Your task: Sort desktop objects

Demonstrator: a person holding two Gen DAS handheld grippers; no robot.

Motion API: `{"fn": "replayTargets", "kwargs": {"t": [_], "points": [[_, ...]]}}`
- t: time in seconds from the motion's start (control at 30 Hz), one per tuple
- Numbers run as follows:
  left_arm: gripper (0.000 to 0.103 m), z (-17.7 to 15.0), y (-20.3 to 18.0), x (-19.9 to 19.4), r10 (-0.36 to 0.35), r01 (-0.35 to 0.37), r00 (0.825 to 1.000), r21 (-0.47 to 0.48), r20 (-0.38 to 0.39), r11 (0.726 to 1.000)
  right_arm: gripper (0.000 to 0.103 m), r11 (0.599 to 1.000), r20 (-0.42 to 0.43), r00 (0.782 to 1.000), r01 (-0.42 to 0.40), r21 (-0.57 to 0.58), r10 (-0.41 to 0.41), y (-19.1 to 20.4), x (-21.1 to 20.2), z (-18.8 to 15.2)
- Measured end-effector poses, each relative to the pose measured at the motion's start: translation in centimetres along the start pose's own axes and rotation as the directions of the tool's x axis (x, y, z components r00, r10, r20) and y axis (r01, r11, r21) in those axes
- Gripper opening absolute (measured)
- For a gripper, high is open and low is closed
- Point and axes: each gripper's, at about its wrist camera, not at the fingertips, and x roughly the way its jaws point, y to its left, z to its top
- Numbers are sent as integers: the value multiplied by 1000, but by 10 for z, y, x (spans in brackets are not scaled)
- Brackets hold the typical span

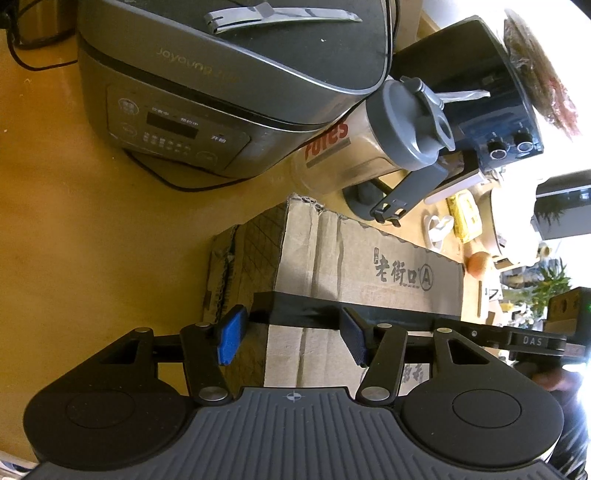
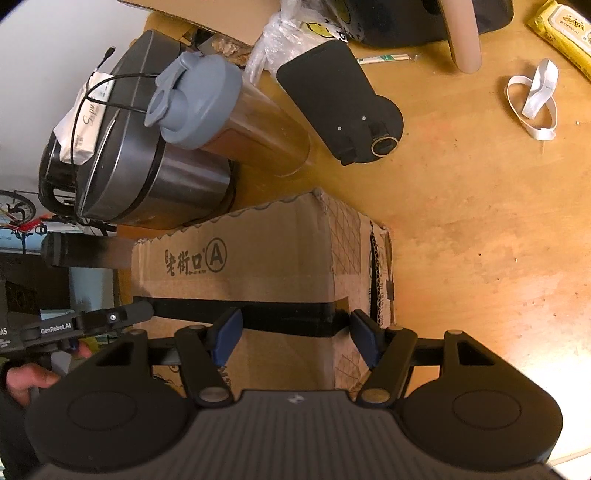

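A brown cardboard box (image 1: 369,258) (image 2: 258,258), printed with characters and a circled A, lies on the wooden table with a band of black tape across its top. My left gripper (image 1: 291,339) is at the box's left end, jaws narrow: one blue pad (image 1: 231,338) sits by the gridded end face and the other on the taped top. At the right end my right gripper (image 2: 295,338) holds the box the same way, its outer pad (image 2: 364,339) at the end edge. Each gripper shows at the other view's edge, with a hand behind it.
Behind the box stand a grey rice cooker (image 1: 184,110), a shaker bottle (image 2: 221,122) with a grey lid and a steel kettle (image 2: 147,177). On the table (image 2: 480,240) lie a black device (image 2: 340,107), a white strap (image 2: 532,99) and a yellow wipes pack (image 2: 565,33).
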Motion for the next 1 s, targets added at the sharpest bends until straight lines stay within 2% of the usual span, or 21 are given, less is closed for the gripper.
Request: {"fn": "replayTargets", "kwargs": {"t": [0.17, 0.23, 0.27, 0.3, 0.37, 0.5, 1.0], "points": [[54, 0, 0, 0, -1, 1, 1000, 2, 7, 1000, 70, 1000, -2, 1000, 3, -5, -3, 0, 1, 1], [60, -1, -1, 0, -9, 9, 1000, 11, 15, 1000, 75, 1000, 5, 1000, 0, -1, 0, 0, 0, 1], [68, -2, -1, 0, -4, 4, 1000, 16, 16, 1000, 91, 1000, 15, 1000, -6, 9, 6, -1, 0, 1], [78, -3, -2, 0, 4, -4, 1000, 20, 17, 1000, 101, 1000, 26, 1000, -9, 16, 8, -1, 0, 0], [96, -5, -4, 1, 19, -20, 1000, 28, 19, 999, 103, 1000, 46, 999, -1, 21, 1, -1, 0, 0], [97, -7, -6, -1, 80, -84, 994, 53, 68, 995, 103, 999, 33, 999, 15, 39, -16, -5, 7, -1], [97, -13, -5, -2, 92, -94, 995, 45, 49, 995, 103, 998, 34, 999, 18, 55, -20, -11, 4, -10]]}}
